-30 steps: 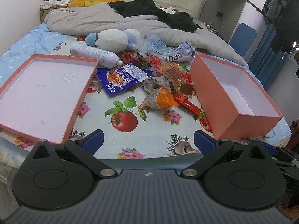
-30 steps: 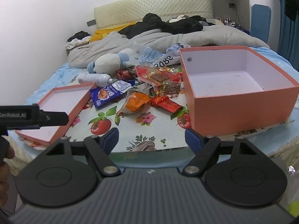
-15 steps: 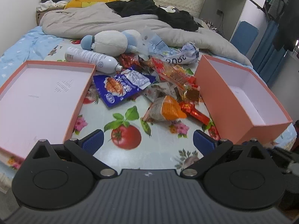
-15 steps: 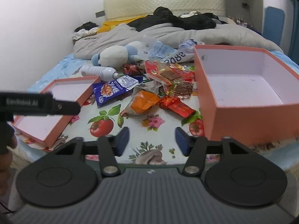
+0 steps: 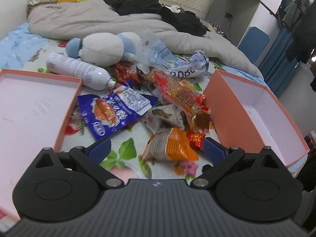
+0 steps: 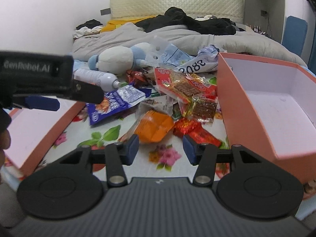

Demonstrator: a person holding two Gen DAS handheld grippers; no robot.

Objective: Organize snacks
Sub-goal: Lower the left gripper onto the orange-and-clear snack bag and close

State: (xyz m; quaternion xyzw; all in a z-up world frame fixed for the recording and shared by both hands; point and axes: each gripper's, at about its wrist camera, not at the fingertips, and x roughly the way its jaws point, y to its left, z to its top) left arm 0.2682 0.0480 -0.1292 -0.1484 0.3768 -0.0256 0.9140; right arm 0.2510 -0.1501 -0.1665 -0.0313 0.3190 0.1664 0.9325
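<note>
Snacks (image 5: 169, 106) lie piled mid-bed between two boxes; the orange packet (image 6: 156, 126) should be approached squarely by the right hand-held gripper (image 6: 160, 148), jaws apart, nothing held.

Two orange boxes (image 5: 215, 106), one bottle (image 5: 77, 70), one plush toy (image 5: 102, 48).

Black ribbed tongs (image 5: 156, 149) with round hinge discs, silver screws, blue finger pads (image 6: 131, 148), white "GenRobot.AI" lettering.

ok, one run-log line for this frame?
phase: approach | left gripper: open, empty | right gripper: open, empty | nearest: orange packet | box: empty
</note>
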